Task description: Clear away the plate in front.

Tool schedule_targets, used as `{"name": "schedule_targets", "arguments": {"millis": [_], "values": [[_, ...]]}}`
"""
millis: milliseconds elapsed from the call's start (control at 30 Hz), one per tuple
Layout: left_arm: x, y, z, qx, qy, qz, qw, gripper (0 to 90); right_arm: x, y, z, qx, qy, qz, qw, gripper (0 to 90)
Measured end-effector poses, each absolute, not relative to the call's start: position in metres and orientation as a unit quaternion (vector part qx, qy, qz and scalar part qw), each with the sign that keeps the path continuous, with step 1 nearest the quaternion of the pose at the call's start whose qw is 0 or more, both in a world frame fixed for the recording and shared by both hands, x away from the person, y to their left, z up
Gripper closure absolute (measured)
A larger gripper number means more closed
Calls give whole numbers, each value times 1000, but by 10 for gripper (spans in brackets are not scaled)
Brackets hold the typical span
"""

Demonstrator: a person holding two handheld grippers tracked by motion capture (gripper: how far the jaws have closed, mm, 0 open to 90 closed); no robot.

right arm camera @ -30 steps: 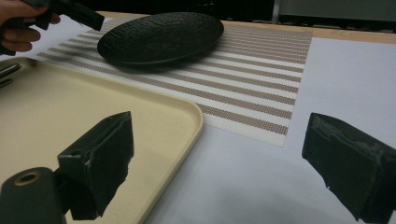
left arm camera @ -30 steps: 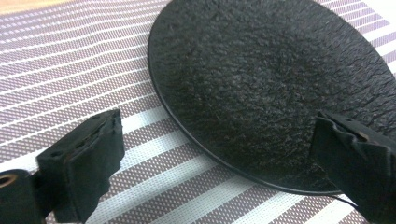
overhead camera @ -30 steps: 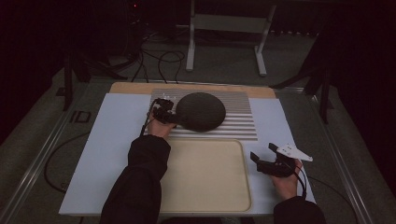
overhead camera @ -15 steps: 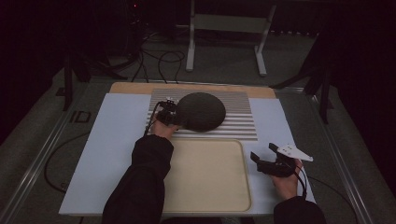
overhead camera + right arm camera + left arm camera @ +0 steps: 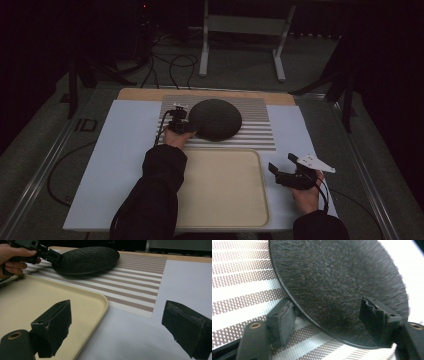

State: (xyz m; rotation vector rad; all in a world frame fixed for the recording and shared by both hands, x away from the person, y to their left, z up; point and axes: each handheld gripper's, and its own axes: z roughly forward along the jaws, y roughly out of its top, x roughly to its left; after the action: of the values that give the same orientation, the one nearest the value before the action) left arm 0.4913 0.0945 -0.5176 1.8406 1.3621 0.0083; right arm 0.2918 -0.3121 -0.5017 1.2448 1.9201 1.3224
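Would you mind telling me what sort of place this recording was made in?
It is probably a lab or studio set up for recording manipulation, not a home. A white-topped table stands on a dark floor with loose cables and a metal stand behind it, and a striped placemat and beige tray are laid out neatly.

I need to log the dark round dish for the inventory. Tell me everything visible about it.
The dark round dish is a shallow black plate with a rough, pitted-looking surface and a thin smooth rim. It lies upside down, domed side up, on the striped placemat, beyond the beige tray. The left gripper straddles its near-left rim, one jaw under the edge and one over the dome; its jaws have just been closing, with a gap left, so no firm grip shows yet.
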Motion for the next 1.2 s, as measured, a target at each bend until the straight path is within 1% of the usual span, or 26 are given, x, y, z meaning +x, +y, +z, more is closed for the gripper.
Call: {"name": "schedule_targets", "arguments": {"millis": [133,167,233,267,300,333,367,400,467,500,567,667,767,1033,1200], "values": [[489,100,-511,698,541,-24,469,417,292,-312,-502,455,705,485,247,91],[489,99,-509,693,542,-30,475,439,292,-312,-502,455,705,485,247,91],[490,94,-509,684,542,-47,486,451,292,-311,-502,455,705,484,246,91],[490,89,-509,679,547,-49,486,478,292,-311,-502,454,706,484,247,91],[490,89,-509,679,547,-49,486,538,292,-311,-502,454,706,484,247,91],[491,82,-513,657,574,-68,485,538,292,-311,-502,456,705,484,246,91],[491,80,-513,648,580,-72,488,613,292,-312,-502,455,706,483,248,91],[492,78,-513,641,592,-70,484,633,292,-312,-502,455,705,483,248,91],[492,77,-513,624,617,-75,473,727,292,-312,-502,457,704,483,247,91],[493,78,-513,607,629,-87,478,769,292,-313,-502,457,704,484,247,91],[493,78,-513,590,642,-96,480,807,292,-313,-502,456,704,484,248,91],[493,77,-511,561,663,-111,484,846,292,-313,-502,456,704,485,247,91],[492,75,-507,548,679,-112,476,851,292,-313,-502,456,704,485,248,91],[489,73,-505,527,698,-113,471,855,292,-313,-502,456,704,485,248,91],[488,75,-506,512,710,-123,468,855,292,-313,-502,456,704,484,249,91]]}}
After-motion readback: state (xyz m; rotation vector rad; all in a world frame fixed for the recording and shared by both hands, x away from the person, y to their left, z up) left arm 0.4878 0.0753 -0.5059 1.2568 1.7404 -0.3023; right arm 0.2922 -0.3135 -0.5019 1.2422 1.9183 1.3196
